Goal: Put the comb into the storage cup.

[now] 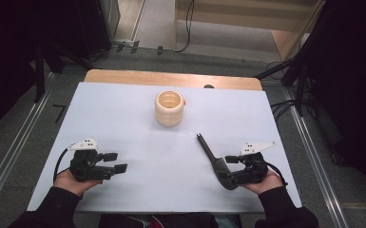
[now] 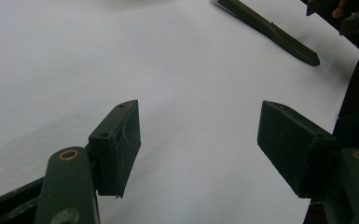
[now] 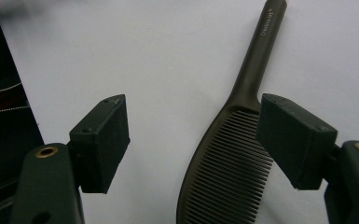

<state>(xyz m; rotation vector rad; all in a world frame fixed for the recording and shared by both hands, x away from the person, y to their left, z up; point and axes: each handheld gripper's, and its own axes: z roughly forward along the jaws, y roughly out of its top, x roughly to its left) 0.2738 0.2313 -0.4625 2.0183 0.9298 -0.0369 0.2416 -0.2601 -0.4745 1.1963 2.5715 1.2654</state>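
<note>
White table (image 1: 138,142), 2 tongs released (left (image 1: 115,162), right (image 1: 231,162)), slotted spatula (image 1: 212,159) beside right, beige holder (image 1: 169,108) mid-table

Both forearms wear dark, near-black sleeves that reach to the wrists. The left gripper (image 1: 115,162) is a black, blocky handheld unit with a light grey three-cornered plate on top, dotted with small dark holes, and a black cable looping out at its left side. The right gripper (image 1: 228,166) has the same black body and the same grey plate, its cable curving round the right side. Seen close in the gripper views, each jaw is a dark green-black arm with a brass-ringed hole, ending in a rectangular black pad (image 2: 116,145) with small screw holes along its edge
</note>
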